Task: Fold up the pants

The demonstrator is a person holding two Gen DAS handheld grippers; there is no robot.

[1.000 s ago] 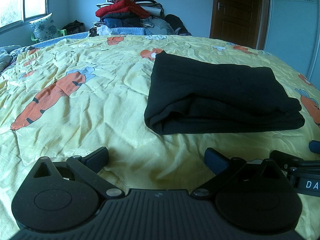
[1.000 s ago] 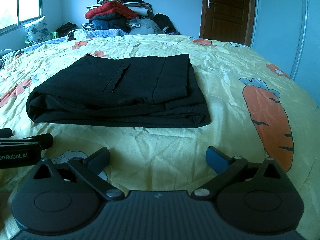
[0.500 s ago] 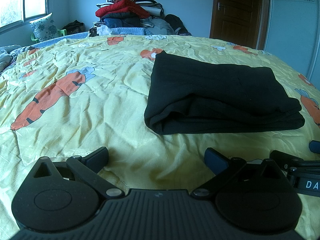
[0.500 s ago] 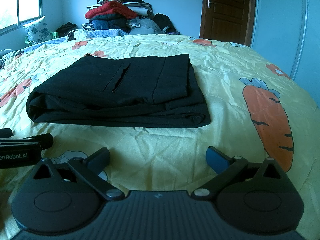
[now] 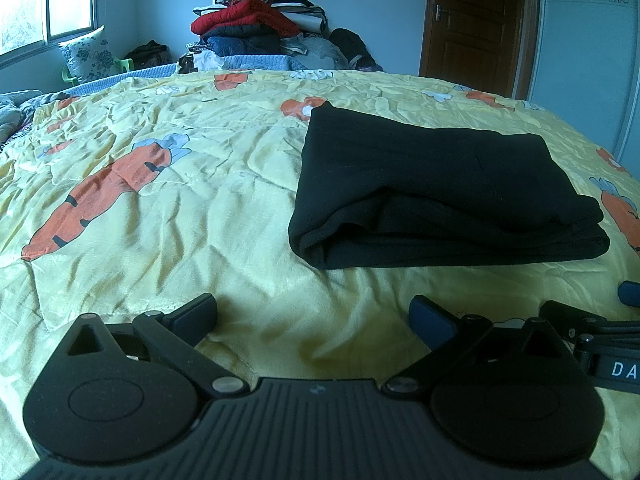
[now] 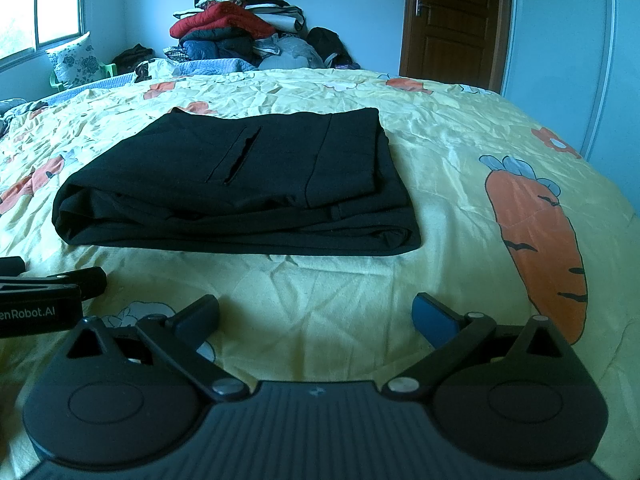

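Pants (image 5: 436, 192) look folded, ahead of both grippers. Left gripper (image 5: 312, 314) and right gripper (image 6: 316, 314) wide open, empty; back off without snagging cloth.

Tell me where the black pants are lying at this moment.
The folded black pants lie flat on the yellow carrot-print bedspread, ahead of both open grippers: right of centre in the left wrist view, left of centre in the right wrist view, touching neither.
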